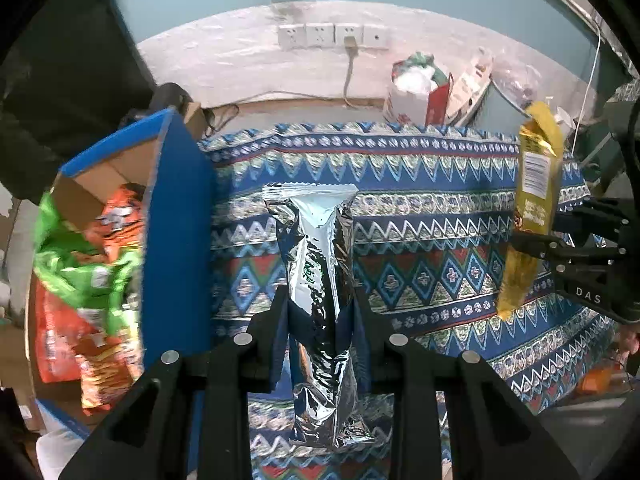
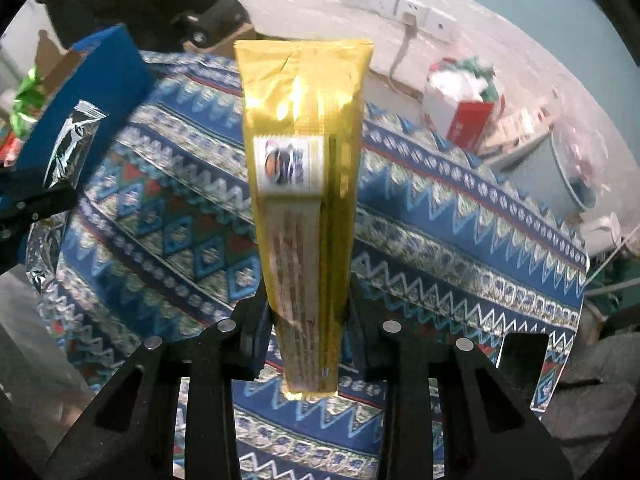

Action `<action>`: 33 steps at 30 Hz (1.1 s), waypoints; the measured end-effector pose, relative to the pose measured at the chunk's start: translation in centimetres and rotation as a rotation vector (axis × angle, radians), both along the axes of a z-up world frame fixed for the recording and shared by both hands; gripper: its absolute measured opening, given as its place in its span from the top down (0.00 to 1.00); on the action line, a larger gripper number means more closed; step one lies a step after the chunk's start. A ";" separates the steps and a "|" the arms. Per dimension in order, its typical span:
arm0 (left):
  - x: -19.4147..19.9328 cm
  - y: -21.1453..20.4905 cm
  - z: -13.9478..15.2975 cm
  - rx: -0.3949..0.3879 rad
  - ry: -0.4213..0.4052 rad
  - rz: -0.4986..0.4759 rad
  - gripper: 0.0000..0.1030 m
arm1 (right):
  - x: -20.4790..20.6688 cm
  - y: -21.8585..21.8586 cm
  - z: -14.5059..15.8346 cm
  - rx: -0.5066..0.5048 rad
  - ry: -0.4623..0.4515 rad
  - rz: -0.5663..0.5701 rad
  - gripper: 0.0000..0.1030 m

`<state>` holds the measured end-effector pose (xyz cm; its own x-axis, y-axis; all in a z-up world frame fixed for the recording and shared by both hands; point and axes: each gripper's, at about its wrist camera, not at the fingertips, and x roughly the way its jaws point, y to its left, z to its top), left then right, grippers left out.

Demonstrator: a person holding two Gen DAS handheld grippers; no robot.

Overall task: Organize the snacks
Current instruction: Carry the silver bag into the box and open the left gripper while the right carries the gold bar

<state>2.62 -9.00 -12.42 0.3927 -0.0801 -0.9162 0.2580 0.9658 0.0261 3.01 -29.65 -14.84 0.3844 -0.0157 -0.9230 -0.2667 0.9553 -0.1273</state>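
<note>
My left gripper (image 1: 320, 312) is shut on a long silver foil snack pack (image 1: 316, 264), held above the patterned cloth (image 1: 420, 208). Left of it stands a blue cardboard box (image 1: 176, 240) with orange and green snack bags (image 1: 92, 280) inside. My right gripper (image 2: 308, 304) is shut on a long yellow snack pack (image 2: 304, 184), lifted over the same cloth (image 2: 460, 232). In the left wrist view, that yellow pack (image 1: 532, 208) and the right gripper (image 1: 532, 236) show at the right. In the right wrist view, the silver pack (image 2: 72, 144) and blue box (image 2: 92, 92) appear at the left.
A row of wall sockets (image 1: 332, 36) with a plugged cable sits at the back. Behind the cloth's far edge stand a red and white bag (image 1: 416, 92) and a grey bucket (image 2: 560, 176). A black device (image 2: 216, 20) lies behind the box.
</note>
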 end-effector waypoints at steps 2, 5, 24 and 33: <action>-0.3 0.7 0.7 0.001 -0.020 0.003 0.71 | -0.2 1.2 0.8 -0.004 -0.022 0.021 0.70; -0.8 2.0 2.0 0.005 -0.059 0.009 0.71 | -0.5 3.1 2.1 -0.001 -0.058 0.054 0.73; -2.5 14.3 5.9 0.065 -0.178 0.141 0.71 | 0.6 14.4 9.6 0.114 -0.141 0.219 0.73; -1.8 19.4 5.5 0.115 -0.181 0.193 0.71 | 1.4 20.4 12.2 0.176 -0.134 0.296 0.73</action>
<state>0.86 10.40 -6.92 0.5488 0.1124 -0.8284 0.0510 0.9846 0.1674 4.42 -9.23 -2.61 0.4662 0.2687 -0.8429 -0.5269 0.8497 -0.0206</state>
